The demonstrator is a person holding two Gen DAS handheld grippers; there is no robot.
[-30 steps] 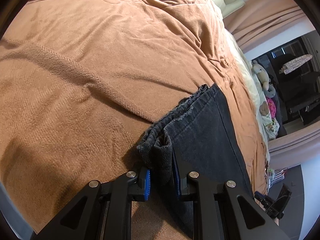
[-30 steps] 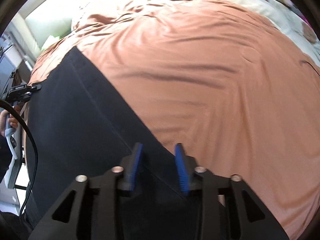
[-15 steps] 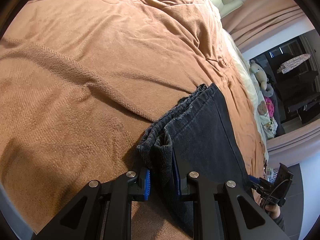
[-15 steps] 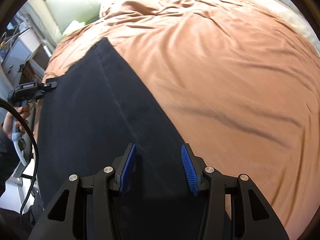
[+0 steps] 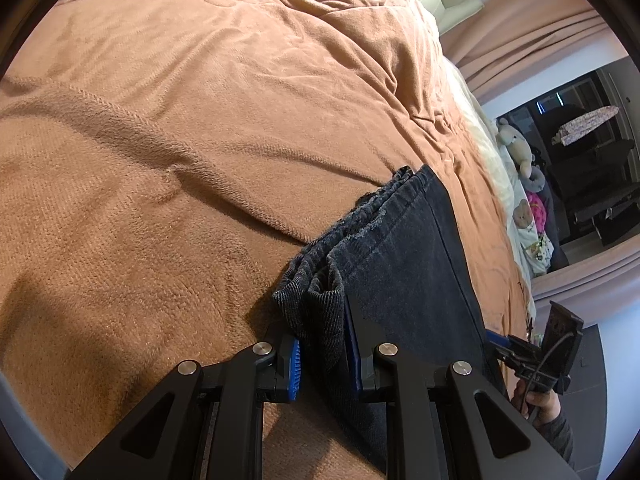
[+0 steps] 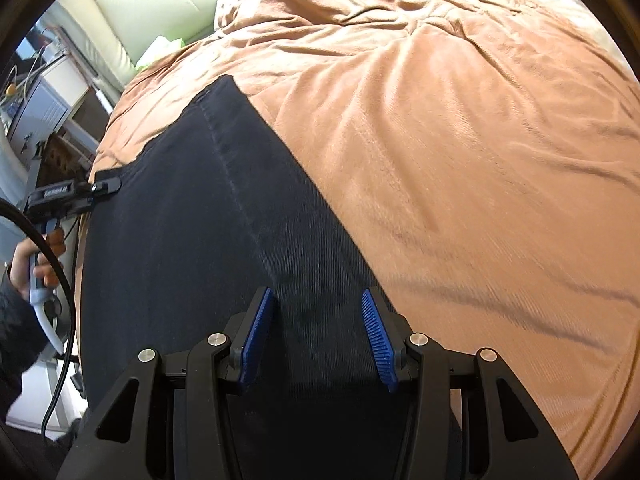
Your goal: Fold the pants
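Note:
Dark pants point(image 5: 404, 264) lie flat on a brown blanket point(image 5: 200, 128), legs stacked, hems toward the middle of the bed. My left gripper point(image 5: 323, 354) is shut on the near corner of the leg hems, blue pads pinching the bunched fabric. In the right wrist view the pants point(image 6: 208, 220) stretch away to the upper left over the blanket point(image 6: 460, 140). My right gripper point(image 6: 316, 336) is open above the dark fabric, touching nothing. The left gripper also shows in the right wrist view point(image 6: 102, 187), and the right gripper shows in the left wrist view point(image 5: 498, 339).
Cream pillows point(image 5: 452, 4) lie at the head of the bed. Stuffed toys point(image 5: 516, 148) sit along the far bed edge, with curtains and a dark room beyond. A white cabinet point(image 6: 44, 104) stands beside the bed in the right wrist view.
My right gripper has opened wider and pulled back along the pants, so more of the cloth shows. My left gripper has kept its hold on the hems and barely moved.

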